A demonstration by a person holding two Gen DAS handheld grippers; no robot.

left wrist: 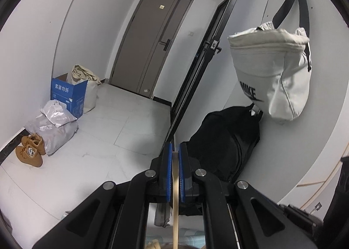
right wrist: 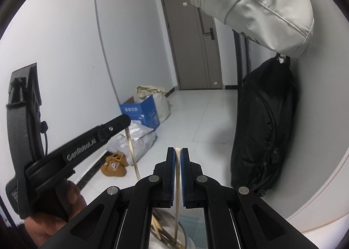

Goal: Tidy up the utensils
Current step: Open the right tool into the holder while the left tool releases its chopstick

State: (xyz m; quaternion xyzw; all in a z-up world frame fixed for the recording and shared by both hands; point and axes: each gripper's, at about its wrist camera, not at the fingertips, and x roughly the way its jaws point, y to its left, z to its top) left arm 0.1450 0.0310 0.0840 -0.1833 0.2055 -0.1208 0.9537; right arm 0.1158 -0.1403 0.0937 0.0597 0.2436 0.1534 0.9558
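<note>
**Both grippers clamp a chopstick that hangs toward the bowl**

The left gripper (left wrist: 175,150) is closed on a wooden chopstick (left wrist: 175,194) whose long axis runs down between its blue pads. To its right, the right gripper (right wrist: 177,153) pinches a second chopstick (right wrist: 177,183) the same way, its lower end over the metal bowl (right wrist: 185,233) holding more sticks directly beneath. Judging by this view, the right hand is nearer the bowl.
</note>
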